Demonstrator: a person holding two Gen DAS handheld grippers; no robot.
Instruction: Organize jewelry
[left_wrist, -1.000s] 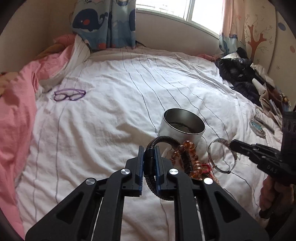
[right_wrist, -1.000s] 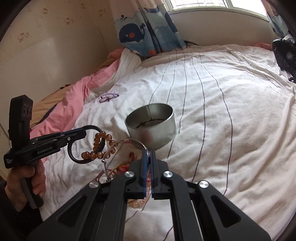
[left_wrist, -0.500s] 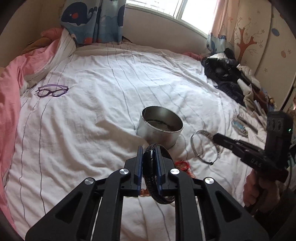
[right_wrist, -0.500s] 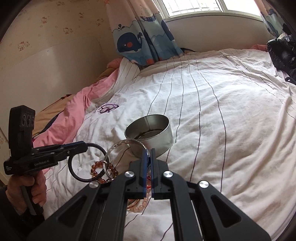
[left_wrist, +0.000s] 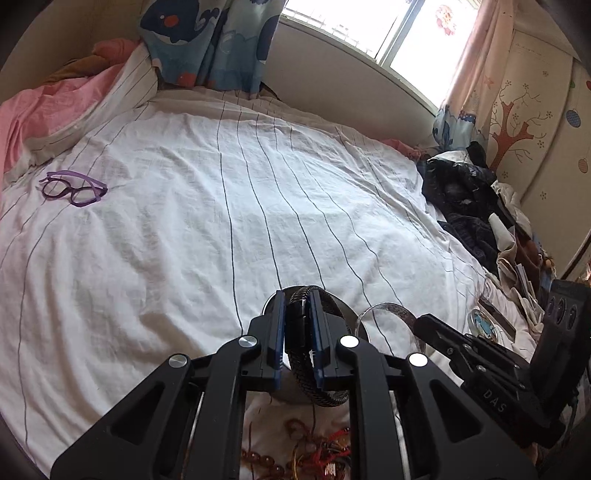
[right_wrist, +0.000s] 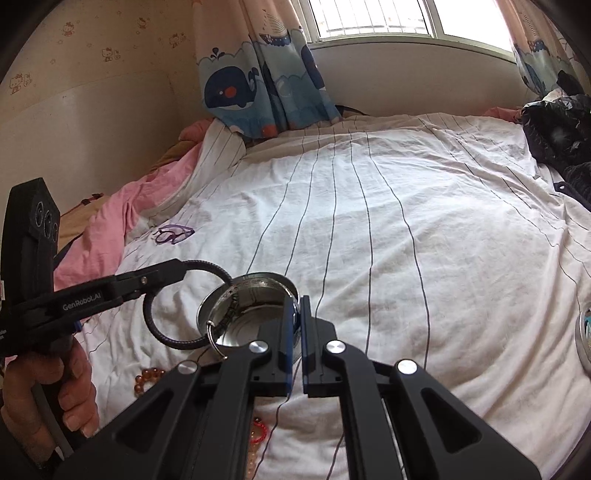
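Moved since earlier: both grippers carried forward over the bed, tin now under their tips instead of ahead; bead pile left behind, low in view.

Left gripper (left_wrist: 298, 325): clamped on black braided bangle (left_wrist: 317, 384), ring upright between pads, one side just left of tin rim in right wrist view (right_wrist: 173, 325). Held by a hand (right_wrist: 44, 391) at lower left of that view.

Right gripper (right_wrist: 294, 325): pinched shut on silver bangle (right_wrist: 210, 332), thin hoop gripped at its edge, hanging over tin mouth. Seen from left wrist as clear-silver ring (left_wrist: 391, 310) just right of left fingers.

Tin (right_wrist: 255, 325): round, metal, open-topped, directly under right fingertips, on white striped sheet (right_wrist: 406, 240). Contents: dark chain-like piece against inner left wall; rest of floor bare and shiny. From left wrist, tin mostly hidden behind fingers and black bangle.

Loose on sheet, behind and below both grippers: amber beads (right_wrist: 147, 376), red cord bracelet (right_wrist: 258, 432), tangled red and gold strands (left_wrist: 325, 454).

Far ahead-left of both grippers: purple glasses (left_wrist: 74, 190), flat on sheet, well apart from tin.

Right of right gripper, at frame edge: round lid-like disc (right_wrist: 583, 336), partly cut off; pictured face visible from left wrist (left_wrist: 480, 323).

Further right: heap of dark clothes (left_wrist: 461, 195).
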